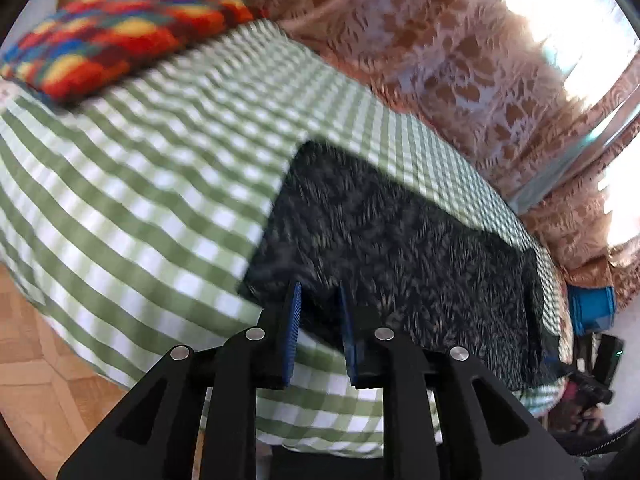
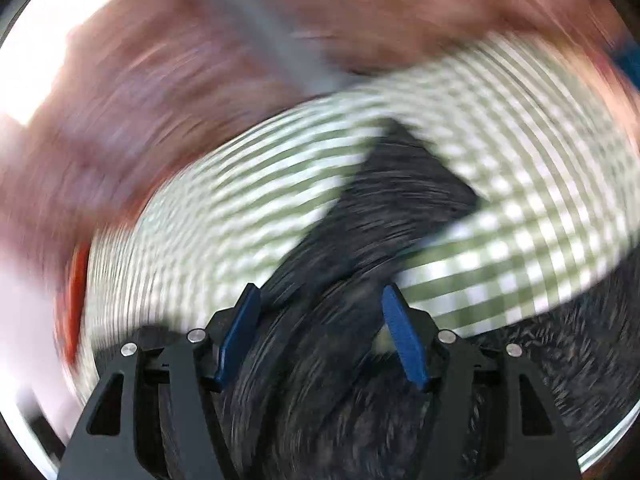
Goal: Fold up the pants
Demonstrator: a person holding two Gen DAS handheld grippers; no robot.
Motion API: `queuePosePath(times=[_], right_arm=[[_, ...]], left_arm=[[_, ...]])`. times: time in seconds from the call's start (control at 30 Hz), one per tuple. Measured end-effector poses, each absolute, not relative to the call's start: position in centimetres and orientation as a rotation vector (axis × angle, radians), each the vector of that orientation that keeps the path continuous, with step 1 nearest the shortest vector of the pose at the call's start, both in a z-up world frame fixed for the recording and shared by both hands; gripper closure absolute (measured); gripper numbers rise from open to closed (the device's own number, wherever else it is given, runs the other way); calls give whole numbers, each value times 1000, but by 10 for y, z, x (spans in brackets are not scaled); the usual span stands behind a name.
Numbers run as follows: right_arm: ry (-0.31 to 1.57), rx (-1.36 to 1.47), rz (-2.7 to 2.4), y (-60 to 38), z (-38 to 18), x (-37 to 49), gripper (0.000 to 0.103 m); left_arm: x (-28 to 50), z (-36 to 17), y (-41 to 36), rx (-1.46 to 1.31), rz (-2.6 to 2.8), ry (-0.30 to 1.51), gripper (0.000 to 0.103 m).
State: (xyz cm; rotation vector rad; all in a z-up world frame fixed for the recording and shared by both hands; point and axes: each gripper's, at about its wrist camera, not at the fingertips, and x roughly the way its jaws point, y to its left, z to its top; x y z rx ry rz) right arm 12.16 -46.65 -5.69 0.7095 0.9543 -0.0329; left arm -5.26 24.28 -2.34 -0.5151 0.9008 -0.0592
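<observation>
Going left to right in the left wrist view: a multicoloured knit cushion [image 1: 116, 36] is seen at the far left on a green-and-white checked sheet [image 1: 132, 184], which covers what looks like a bed. The pants [image 1: 400, 240], dark and speckled, are spread flat on the sheet toward its right side. The left gripper [image 1: 320, 312] is parked at the near edge of the pants, fingers [image 1: 291, 332] only a little apart, with a dark bit of cloth between them; whether that cloth is actually pinched can't be told. A brown patterned curtain [image 1: 460, 52] is hung behind, with bright window light at the far right.

The right wrist view is badly smeared by motion blur. The right gripper [image 2: 320, 332] is shown with its fingers [image 2: 240, 332] spread wide, released, over the pants [image 2: 340, 380]. The checked sheet [image 2: 500, 140] is seen around the cloth.
</observation>
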Motion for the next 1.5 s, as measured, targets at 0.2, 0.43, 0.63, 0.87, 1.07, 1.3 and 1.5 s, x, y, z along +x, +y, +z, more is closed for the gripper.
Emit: queuePosePath(times=[0.2,0.43,0.63,0.87,1.07,1.3,1.5], right_arm=[[907,984,-113,-525,-93,136,50],[914,874,-145,-511,-106,173,97],[725,712,-32,-521,-27,103,98],[635,641,-148,-595,-1,-37,98],[796,785,-316,-645,-89,-116,98],[805,764,-415,-654,-108,-141,61],[772,571,-402,-648,-69,-100,61]], left_arm=[[-35,-3,193,-402,-212,851,85],[-14,-9,106,-281,-436,891,85],[2,-14,47,-223,-581,923,85],[7,-15,-24,-139,-741,950,85],[5,-27,-66,-94,-870,988,85],[-2,-46,-111,-39,-1003,1069,85],[-5,-60,-130,23,-1014,1136,85]])
